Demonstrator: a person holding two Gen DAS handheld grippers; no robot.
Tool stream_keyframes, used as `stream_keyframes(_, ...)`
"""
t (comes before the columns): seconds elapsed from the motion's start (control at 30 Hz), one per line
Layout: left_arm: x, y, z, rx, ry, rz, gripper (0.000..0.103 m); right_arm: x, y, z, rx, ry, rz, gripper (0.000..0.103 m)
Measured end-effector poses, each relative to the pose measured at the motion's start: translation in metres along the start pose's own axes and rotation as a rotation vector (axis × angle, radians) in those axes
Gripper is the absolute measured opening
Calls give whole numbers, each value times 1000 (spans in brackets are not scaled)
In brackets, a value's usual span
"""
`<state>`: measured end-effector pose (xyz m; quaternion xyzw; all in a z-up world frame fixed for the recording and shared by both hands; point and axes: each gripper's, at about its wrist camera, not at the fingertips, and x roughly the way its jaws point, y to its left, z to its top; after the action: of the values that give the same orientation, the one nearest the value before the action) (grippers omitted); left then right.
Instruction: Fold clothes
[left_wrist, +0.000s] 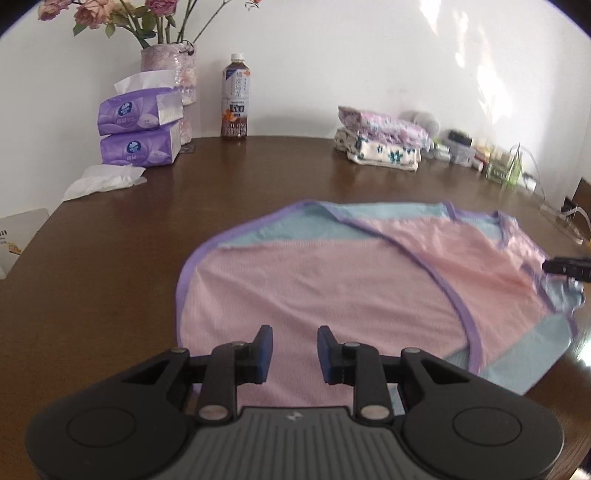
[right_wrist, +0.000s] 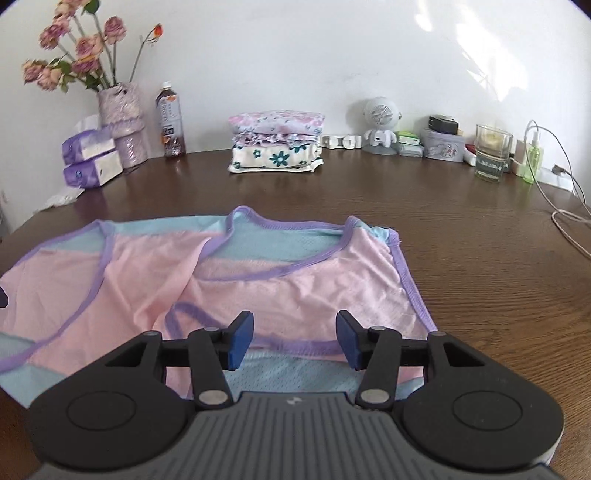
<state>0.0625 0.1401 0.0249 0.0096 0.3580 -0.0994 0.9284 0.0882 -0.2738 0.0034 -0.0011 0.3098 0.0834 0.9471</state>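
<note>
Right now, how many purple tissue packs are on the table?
2: the upper purple tissue pack lies stacked on the lower purple tissue pack, at the brown wooden table's far left, beside the vase; others may be hidden.

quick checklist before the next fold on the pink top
1. Left gripper open and empty: ok.
2. Right gripper open and empty: ok.
3. Pink top lying flat: not ok, a fold runs across its middle.
4. Bare table beside it for folding: ok.
5. Folded stack clear of the top: ok.
6. Near hem reachable: cannot tell, the grippers hide it.
</note>
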Motion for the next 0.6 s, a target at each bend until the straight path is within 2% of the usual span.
stream_keyframes(0.1,-4,-2,-9,12,-9,36,25,4,6,-6,-31,16,-1,50)
stream_keyframes(0.2,-7,0,-13,18,-9,66,25,7,5,-12,-49,37,-44,50)
stream_keyframes(0.37,-10,4,-15,3,-11,89,25,2,-15,-15,24,47,-90,50)
stream_keyframes(0.47,-11,2,-11,-9,-3,84,27,-3,-13,-15,29,47,-64,51)
stream_keyframes(0.57,-12,-7,-1,-7,-42,36,42,-12,-4,-7,29,-10,-13,50)
stream_keyframes(0.6,-12,-11,4,-1,-58,26,51,-15,-1,-4,26,-29,-4,50)
